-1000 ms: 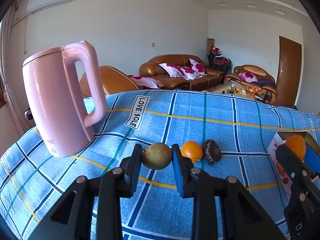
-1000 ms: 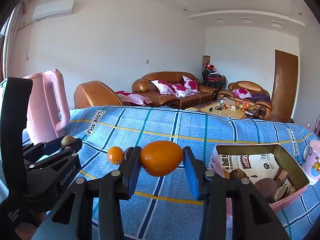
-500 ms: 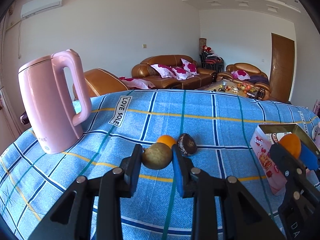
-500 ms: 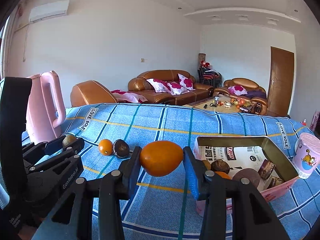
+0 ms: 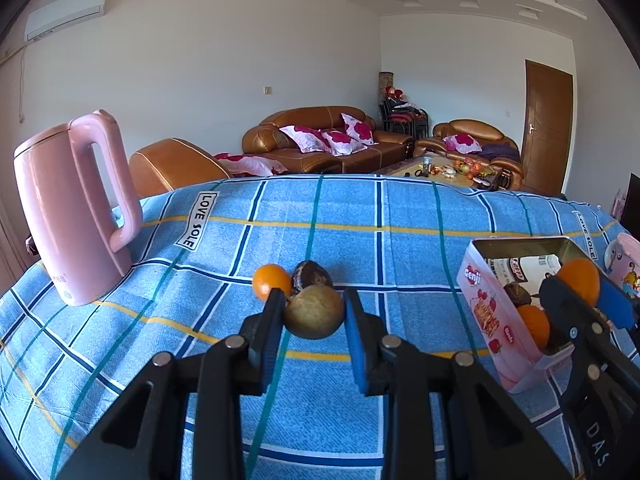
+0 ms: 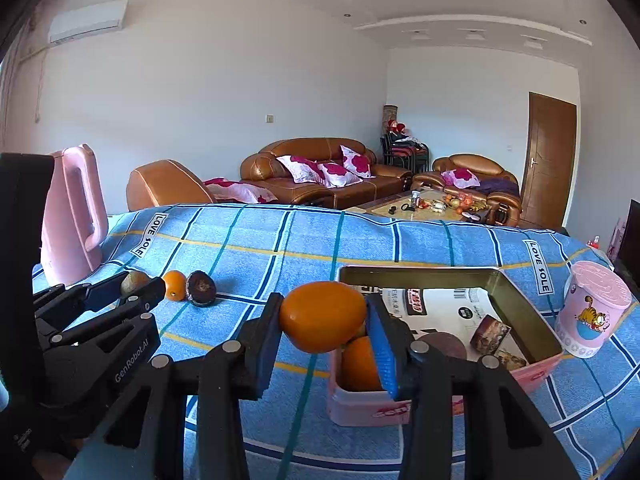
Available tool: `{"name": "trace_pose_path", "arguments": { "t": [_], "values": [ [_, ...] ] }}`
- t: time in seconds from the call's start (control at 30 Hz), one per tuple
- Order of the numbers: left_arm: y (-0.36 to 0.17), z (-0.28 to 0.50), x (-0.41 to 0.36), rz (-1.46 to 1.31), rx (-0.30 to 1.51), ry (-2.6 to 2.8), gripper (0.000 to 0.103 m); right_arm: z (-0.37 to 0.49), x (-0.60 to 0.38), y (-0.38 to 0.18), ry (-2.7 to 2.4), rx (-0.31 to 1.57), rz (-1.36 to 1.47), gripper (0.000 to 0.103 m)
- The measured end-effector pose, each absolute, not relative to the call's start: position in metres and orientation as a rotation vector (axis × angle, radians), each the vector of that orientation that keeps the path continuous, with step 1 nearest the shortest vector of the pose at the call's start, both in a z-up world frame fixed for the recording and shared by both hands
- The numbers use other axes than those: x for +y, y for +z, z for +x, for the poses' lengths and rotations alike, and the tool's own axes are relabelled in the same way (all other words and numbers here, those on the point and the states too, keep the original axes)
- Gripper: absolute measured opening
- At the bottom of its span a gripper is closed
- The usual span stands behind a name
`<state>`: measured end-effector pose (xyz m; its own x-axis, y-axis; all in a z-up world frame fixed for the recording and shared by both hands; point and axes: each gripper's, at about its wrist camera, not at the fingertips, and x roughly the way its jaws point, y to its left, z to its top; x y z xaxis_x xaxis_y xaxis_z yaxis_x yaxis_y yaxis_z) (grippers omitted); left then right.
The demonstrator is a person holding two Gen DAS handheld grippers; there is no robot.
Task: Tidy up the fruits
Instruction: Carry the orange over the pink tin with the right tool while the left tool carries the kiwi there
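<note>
My left tongs squeeze a brown fruit, my right tongs squeeze an orange near the pink tin. Some fruit is inside; a small orange and a dark fruit wait on the counter.

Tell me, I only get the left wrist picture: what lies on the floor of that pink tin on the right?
Observer: In the right wrist view the pink tin holds an orange in its near corner and dark brown pieces on printed paper.
Operator: And the pink thing cut off at my right edge?
Observer: A pink cup with a cartoon cat on it, standing upright to the right of the tin.
Operator: Is the other gripper's fruit round?
Observer: No. The orange fruit in the right gripper is egg-shaped, with its long side running from pad to pad.
</note>
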<state>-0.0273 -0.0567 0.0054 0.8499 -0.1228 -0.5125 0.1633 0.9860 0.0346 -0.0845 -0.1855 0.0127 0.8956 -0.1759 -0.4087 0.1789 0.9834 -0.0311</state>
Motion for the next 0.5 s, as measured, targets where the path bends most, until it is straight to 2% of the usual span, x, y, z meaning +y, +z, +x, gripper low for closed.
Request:
{"name": "trace_pose_path", "arguments": {
  "t": [0.5],
  "values": [
    [0.007,-0.041,-0.115,0.133,0.522,-0.227,0.031,-0.095,-0.234,0.013,-0.264,0.426,0.013,0.044]
  ]
}}
